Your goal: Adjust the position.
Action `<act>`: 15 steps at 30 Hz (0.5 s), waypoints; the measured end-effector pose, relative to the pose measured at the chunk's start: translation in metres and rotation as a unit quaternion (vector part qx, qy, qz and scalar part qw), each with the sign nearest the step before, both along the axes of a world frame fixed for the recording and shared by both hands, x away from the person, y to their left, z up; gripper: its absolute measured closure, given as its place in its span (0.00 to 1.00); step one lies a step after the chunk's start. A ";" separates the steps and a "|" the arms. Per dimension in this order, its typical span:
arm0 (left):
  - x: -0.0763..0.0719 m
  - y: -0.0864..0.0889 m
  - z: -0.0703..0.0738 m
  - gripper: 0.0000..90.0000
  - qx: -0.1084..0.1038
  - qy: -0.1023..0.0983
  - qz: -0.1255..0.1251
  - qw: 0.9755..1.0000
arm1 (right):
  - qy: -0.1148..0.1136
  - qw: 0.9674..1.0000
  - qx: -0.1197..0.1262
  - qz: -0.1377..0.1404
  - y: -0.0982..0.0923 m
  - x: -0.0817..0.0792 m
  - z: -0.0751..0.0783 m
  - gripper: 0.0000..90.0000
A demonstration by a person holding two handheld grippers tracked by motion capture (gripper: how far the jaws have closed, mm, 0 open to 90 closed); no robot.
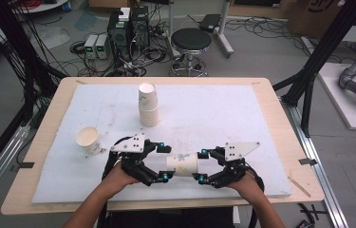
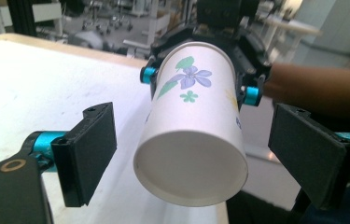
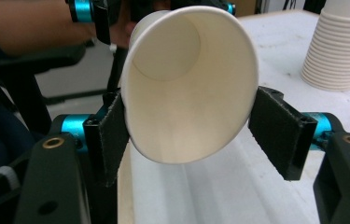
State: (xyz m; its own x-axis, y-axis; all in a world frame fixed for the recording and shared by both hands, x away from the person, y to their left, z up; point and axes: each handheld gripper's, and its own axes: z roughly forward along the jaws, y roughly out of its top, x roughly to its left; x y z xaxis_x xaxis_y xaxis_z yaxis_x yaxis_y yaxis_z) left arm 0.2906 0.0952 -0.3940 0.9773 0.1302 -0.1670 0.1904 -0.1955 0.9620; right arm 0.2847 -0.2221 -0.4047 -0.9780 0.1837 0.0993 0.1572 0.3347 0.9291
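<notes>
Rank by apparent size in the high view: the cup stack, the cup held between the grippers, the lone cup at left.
1. cup stack, tallest.
2. held cup and lone cup: look alike, unranked.

Cup stack (image 1: 148, 105) mid-pad, lone cup (image 1: 88, 139) left: obstacles. Pad (image 1: 242, 109) right half free for hand-held gripper.

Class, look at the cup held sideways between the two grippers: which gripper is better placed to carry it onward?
Right gripper: its pads squeeze the cup at the rim. The left gripper stands open around the base.
</notes>
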 end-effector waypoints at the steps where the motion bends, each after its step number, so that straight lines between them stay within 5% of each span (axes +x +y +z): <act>1: 0.000 0.000 0.001 0.17 0.009 -0.001 0.002 1.000 | -0.002 1.000 -0.007 -0.001 0.001 0.000 0.001 0.35; 7: 0.001 -0.003 0.005 0.17 0.062 -0.007 0.013 0.998 | -0.020 0.998 -0.067 0.000 0.008 0.004 0.012 0.35; 15: 0.002 -0.005 0.006 0.17 0.103 -0.021 0.004 0.994 | -0.046 0.986 -0.160 0.013 0.024 0.010 0.035 0.35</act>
State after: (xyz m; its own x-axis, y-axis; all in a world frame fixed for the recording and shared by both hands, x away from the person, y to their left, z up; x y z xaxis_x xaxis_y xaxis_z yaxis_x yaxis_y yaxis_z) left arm 0.2923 0.0901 -0.3878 0.9815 0.1657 -0.0956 0.1539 -0.3873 0.9090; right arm 0.2949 -0.1979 -0.3700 -0.9849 0.1661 -0.0493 0.0645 0.6155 0.7855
